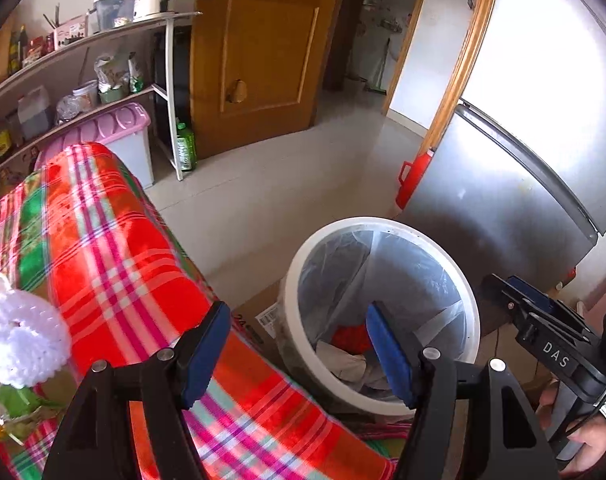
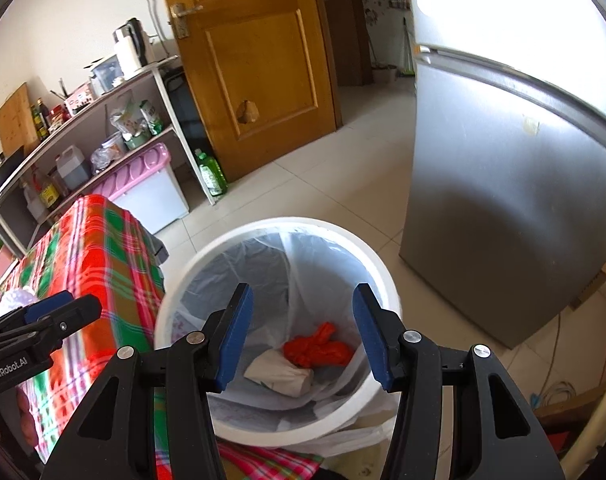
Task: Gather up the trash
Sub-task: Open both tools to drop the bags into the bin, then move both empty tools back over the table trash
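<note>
A white trash bin (image 2: 263, 226) with a clear liner stands on the floor beside the table. In its bottom lie a knotted red bag (image 2: 319, 350) and a beige paper wad (image 2: 281, 374). My right gripper (image 2: 302, 300) hangs over the bin's mouth, open, with nothing between its blue pads. My left gripper (image 1: 297, 320) is open and empty above the table's edge next to the bin (image 1: 383, 222). The red bag (image 1: 349, 336) also shows in the left wrist view. On the plaid tablecloth (image 1: 115, 240) lie a white crocheted piece (image 1: 19, 340) and green wrappers (image 1: 15, 404).
A silver fridge (image 2: 503, 200) stands right of the bin, a red flask (image 1: 413, 178) at its side. A cardboard box (image 1: 259, 312) sits between table and bin. Behind are a loaded shelf (image 1: 103, 36), a pink-lidded box (image 1: 119, 128), a green bottle (image 1: 185, 144) and a wooden door (image 2: 255, 60).
</note>
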`<state>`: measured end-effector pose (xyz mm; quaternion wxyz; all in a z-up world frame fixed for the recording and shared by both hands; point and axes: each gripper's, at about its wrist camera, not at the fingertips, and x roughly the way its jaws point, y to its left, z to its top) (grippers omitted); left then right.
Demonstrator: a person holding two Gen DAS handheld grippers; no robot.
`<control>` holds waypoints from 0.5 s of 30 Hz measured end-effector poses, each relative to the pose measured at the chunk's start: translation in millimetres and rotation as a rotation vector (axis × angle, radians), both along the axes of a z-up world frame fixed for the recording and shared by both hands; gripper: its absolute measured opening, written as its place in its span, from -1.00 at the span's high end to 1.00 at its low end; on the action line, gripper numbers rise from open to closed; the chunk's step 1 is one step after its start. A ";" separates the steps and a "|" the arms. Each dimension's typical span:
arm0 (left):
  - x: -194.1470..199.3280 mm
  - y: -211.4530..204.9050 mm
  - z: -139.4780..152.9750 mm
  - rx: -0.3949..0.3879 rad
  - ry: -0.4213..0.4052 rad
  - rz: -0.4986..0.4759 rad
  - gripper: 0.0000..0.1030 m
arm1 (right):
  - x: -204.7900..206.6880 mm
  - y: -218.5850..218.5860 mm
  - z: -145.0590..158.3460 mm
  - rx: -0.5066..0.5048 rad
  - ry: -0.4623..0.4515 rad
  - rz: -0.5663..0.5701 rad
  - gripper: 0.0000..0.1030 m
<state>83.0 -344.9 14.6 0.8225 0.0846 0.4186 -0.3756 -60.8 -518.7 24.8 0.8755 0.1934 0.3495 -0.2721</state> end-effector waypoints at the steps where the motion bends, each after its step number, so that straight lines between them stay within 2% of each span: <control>1: -1.0 4.9 2.2 0.000 -0.006 0.011 -0.36 | 0.6 3.6 2.3 -0.006 -0.004 0.005 -0.02; 6: -7.9 33.4 12.1 0.004 -0.051 0.061 -0.36 | 3.8 29.1 15.8 -0.043 -0.027 0.045 -0.03; 9: -8.9 54.6 16.9 -0.014 -0.051 0.098 -0.36 | 7.6 45.2 21.7 -0.039 -0.047 0.081 -0.15; 12: -13.2 76.9 22.0 -0.011 -0.088 0.137 -0.36 | 11.3 60.8 24.5 -0.039 -0.061 0.116 -0.17; 15: -14.6 100.3 23.8 -0.024 -0.078 0.166 -0.36 | 19.0 76.8 26.0 -0.038 -0.070 0.154 -0.17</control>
